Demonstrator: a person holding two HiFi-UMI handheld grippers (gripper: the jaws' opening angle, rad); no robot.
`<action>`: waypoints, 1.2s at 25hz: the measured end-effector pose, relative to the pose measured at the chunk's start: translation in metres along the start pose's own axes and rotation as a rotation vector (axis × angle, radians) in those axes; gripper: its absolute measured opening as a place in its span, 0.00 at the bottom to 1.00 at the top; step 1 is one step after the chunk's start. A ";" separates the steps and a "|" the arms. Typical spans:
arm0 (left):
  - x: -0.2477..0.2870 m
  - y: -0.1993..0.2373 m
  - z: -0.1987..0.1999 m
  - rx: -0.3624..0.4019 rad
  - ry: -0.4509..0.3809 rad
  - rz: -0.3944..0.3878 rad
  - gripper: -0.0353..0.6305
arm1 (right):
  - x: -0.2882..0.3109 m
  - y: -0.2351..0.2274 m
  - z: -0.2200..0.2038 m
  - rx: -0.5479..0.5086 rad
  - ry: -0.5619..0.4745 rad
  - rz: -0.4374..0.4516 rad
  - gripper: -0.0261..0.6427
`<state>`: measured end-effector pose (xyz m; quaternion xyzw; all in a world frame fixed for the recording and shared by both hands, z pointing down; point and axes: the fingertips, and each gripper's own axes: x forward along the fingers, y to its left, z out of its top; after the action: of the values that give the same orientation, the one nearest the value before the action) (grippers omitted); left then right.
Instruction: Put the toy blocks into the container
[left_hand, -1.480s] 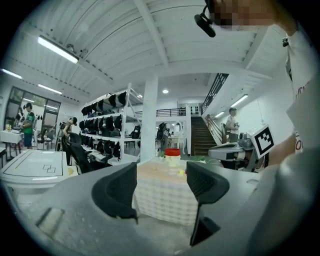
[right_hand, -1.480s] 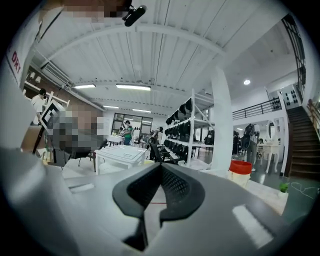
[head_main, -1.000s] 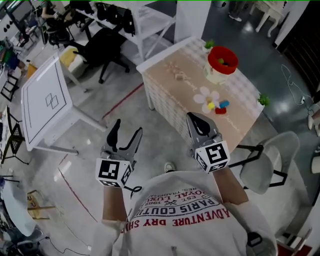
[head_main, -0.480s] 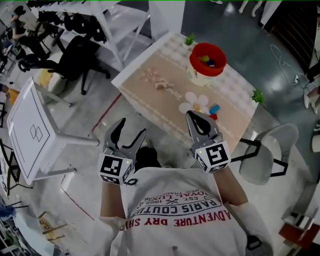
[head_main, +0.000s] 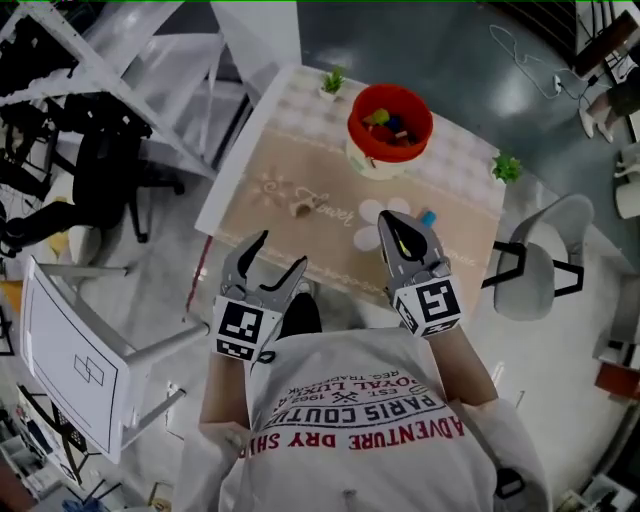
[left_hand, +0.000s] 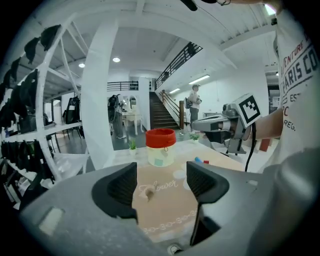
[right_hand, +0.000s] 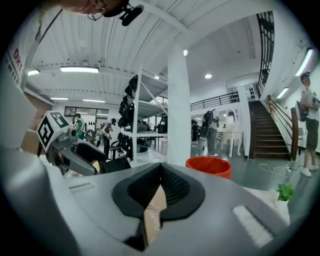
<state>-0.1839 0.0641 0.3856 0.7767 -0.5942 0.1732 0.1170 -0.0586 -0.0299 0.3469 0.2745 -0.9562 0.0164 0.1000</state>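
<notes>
The table (head_main: 290, 165) carries the red container (head_main: 392, 140) holding coloured blocks, while a blue toy block (head_main: 428, 217) and a wooden block (head_main: 297, 208) lie loose nearby. The left claw (head_main: 281, 252) gapes empty, and the right claw (head_main: 394, 220) is pressed together.

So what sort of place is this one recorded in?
Probably an open lab or workshop hall: white shelving racks, a staircase to a railed upper level, and an office chair near the table.
</notes>
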 end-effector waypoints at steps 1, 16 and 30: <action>0.009 0.008 -0.002 0.004 0.008 -0.022 0.52 | 0.006 -0.004 -0.002 0.010 0.007 -0.024 0.04; 0.124 0.046 -0.115 0.139 0.328 -0.403 0.47 | 0.053 -0.018 -0.073 0.133 0.181 -0.264 0.04; 0.162 0.048 -0.169 0.273 0.473 -0.527 0.37 | 0.057 -0.021 -0.118 0.267 0.252 -0.386 0.04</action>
<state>-0.2141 -0.0258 0.6042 0.8499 -0.3020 0.3893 0.1869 -0.0733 -0.0677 0.4736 0.4583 -0.8555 0.1571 0.1827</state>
